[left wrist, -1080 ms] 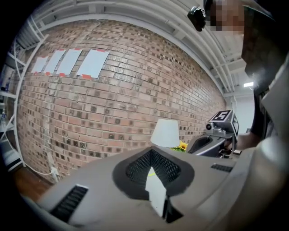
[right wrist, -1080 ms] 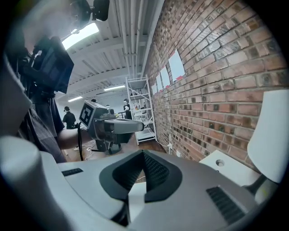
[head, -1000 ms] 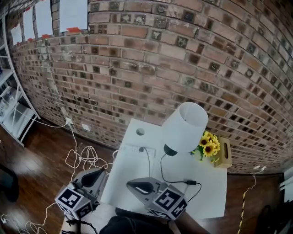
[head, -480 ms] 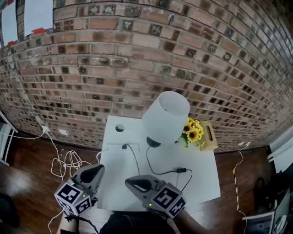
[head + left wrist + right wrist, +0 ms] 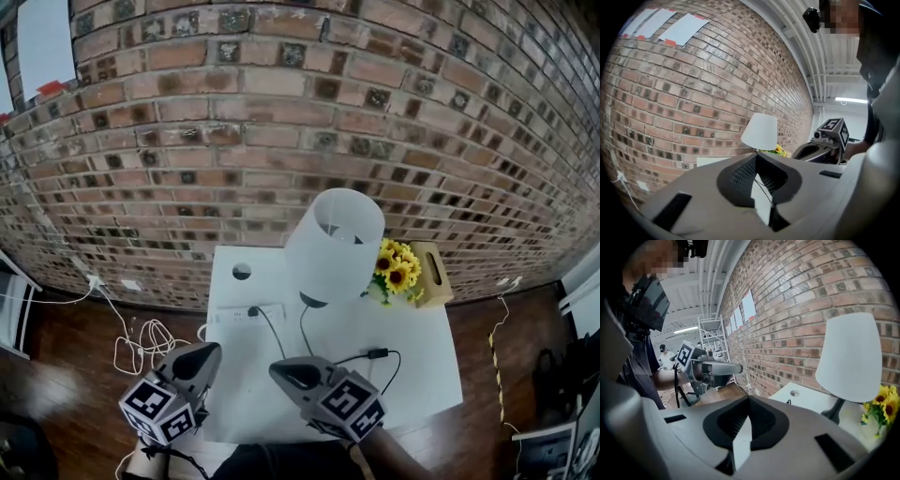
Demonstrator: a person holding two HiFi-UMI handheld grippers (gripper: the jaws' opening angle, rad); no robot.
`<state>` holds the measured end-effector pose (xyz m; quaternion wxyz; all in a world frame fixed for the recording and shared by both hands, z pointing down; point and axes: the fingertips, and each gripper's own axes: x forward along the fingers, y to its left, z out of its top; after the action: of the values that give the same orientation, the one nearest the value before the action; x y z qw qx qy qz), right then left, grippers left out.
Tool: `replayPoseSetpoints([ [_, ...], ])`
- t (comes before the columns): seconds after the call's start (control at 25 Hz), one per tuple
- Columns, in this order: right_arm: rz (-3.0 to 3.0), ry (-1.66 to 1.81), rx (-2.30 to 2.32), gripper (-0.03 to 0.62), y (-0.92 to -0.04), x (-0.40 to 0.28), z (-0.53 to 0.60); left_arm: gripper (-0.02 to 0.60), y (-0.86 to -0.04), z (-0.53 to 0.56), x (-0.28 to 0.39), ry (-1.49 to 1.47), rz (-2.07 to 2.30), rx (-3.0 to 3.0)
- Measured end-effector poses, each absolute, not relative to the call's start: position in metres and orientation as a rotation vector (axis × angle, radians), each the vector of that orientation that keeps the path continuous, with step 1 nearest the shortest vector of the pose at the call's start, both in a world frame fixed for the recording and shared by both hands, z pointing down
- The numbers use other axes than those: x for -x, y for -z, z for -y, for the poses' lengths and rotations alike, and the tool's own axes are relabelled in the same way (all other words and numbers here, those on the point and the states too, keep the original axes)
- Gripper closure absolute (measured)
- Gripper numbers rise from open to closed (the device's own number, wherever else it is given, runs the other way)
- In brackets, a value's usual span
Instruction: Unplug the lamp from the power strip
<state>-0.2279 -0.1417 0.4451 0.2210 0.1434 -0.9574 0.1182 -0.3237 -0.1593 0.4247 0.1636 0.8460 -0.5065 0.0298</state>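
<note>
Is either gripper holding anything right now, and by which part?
Nothing is held: the left gripper and the right gripper both have jaws together with nothing between.

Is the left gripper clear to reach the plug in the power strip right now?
Probably yes. Only bare table lies between the left gripper and the black plug in the power strip; the lamp stands further right. The gripper's jaws are shut, so they would need to open first.

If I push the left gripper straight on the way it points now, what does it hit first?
Probably the white table around the power strip, since the left gripper tilts slightly down; the lamp stands beyond on that line. Depth is unclear.
</note>
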Motion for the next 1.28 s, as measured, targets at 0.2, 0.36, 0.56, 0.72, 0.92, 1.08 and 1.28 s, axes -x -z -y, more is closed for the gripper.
replayPoseSetpoints([
  [0.2, 2.577, -0.185, -0.391, 0.591, -0.464, 0.221, 0.17, 0.568, -0.438, 0.186, 0.326, -0.176, 1.488, -2.39],
  [0.36, 2.51, -0.085, -0.368, 0.591, -0.486, 0.213, 0.192, 0.568, -0.458, 0.213, 0.317, -0.248, 1.457, -2.376],
  [0.56, 2.42, -0.058, -0.338, 0.591, -0.524, 0.209, 0.211, 0.566, -0.484, 0.246, 0.317, -0.27, 1.447, -2.304],
  [0.72, 2.366, -0.052, -0.286, 0.591, -0.557, 0.211, 0.218, 0.566, -0.512, 0.26, 0.314, -0.484, 1.45, -2.318],
  [0.92, 2.331, -0.037, -0.289, 0.591, -0.583, 0.216, 0.239, 0.566, -0.534, 0.27, 0.31, -0.648, 1.452, -2.323],
  [1.08, 2.337, -0.112, -0.309, 0.591, -0.598, 0.226, 0.252, 0.566, -0.552, 0.274, 0.307, -0.797, 1.431, -2.339],
  [1.28, 2.345, -0.232, -0.352, 0.591, -0.613, 0.237, 0.265, 0.565, -0.582, 0.281, 0.307, -1.144, 1.412, -2.391],
])
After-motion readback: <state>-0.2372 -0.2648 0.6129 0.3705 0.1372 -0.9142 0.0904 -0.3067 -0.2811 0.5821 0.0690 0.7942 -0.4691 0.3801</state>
